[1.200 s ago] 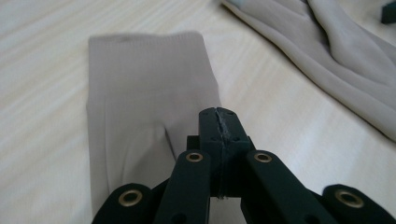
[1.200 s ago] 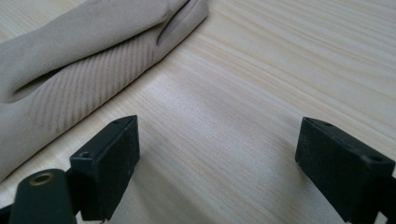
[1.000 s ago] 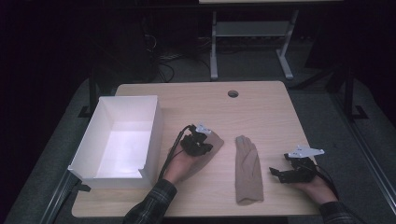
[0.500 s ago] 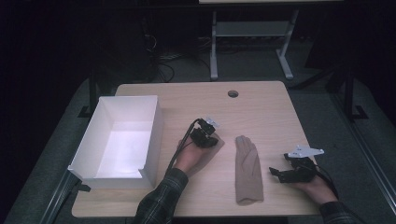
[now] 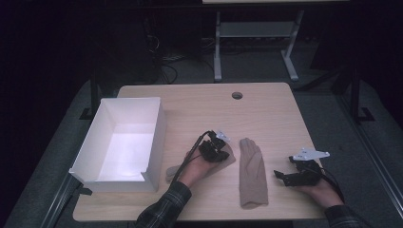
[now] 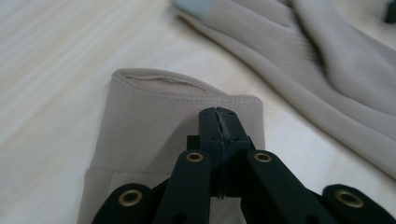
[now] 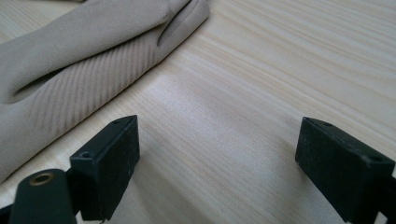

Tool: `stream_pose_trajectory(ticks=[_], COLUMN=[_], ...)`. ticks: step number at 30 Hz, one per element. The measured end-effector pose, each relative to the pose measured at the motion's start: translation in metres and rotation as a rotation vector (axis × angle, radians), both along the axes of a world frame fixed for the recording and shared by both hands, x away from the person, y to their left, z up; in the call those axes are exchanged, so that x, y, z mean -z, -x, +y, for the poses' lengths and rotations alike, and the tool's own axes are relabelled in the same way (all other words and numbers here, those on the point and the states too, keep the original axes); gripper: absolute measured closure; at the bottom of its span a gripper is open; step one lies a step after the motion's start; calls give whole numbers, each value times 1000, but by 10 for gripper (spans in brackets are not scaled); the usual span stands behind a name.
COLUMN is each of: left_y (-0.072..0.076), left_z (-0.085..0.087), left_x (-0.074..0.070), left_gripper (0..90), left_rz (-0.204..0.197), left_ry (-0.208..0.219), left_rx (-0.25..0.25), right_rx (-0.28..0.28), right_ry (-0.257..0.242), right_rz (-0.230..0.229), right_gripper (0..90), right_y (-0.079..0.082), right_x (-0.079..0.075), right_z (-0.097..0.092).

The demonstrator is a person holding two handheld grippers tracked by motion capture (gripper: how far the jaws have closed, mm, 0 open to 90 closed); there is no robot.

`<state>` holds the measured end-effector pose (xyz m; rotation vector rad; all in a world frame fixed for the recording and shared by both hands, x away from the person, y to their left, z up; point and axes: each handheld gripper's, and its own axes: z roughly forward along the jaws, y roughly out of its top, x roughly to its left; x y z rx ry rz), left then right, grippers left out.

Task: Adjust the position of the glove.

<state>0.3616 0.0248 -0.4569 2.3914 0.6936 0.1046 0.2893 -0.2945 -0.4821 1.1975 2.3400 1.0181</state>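
Evidently barely begun. Near right: right gripper [image 7: 217, 158], jaws wide apart, empty, just beside flat glove [image 5: 252, 173]. Left, slightly farther: left gripper [image 6: 218, 114], jaws closed together over second glove [image 6: 154, 112]; hard to tell whether pinching its cuff. Far left: white box [image 5: 128, 99], empty; both gloves seemingly left to pack.

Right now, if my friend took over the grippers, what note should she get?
Left gripper: shut, jaws together over the cuff of a beige glove, which lies on the table beside the white box. Whether it pinches the cloth is hard to tell.
Right gripper: open, holding nothing, resting on the table right of the second beige glove.
Done: nothing is in the box.
Left: probably both gloves go into the box, the left one first, then the flat one in the middle.
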Motion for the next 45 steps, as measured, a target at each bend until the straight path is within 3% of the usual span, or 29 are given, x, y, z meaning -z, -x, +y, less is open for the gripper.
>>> stream_pose_trajectory(ticks=[10,13,16,24,29,30,32,36,39,43,45], left_y=[32,40,46,74,90,93,92,82,74,65,62], left_z=[-2,-1,3,15,25,26,30,45,64,82,86], left_x=[0,2,1,3,2,2,-2,-15,-24,-24,-21], left_gripper=[896,897,897,897,896,896,897,897,896,897,897], left_rz=[38,46,45,80,84,88,71,13,-11,-23,-27], left_ry=[27,57,42,81,75,90,69,70,78,74,62], left_rx=[85,78,105,104,120,102,111,48,-45,-140,-160], right_rx=[0,0,0,1,2,2,1,2,2,0,2], right_ry=[0,0,0,1,0,0,0,0,0,-1,-3], right_rz=[0,1,-1,-1,0,0,-1,0,0,0,1], right_gripper=[133,133,133,133,133,133,133,133,133,133,133], right_y=[0,0,0,0,0,0,0,0,0,0,0], right_x=[0,0,0,0,0,0,0,0,0,0,0], right_z=[0,0,0,0,0,0,0,0,0,0,1])
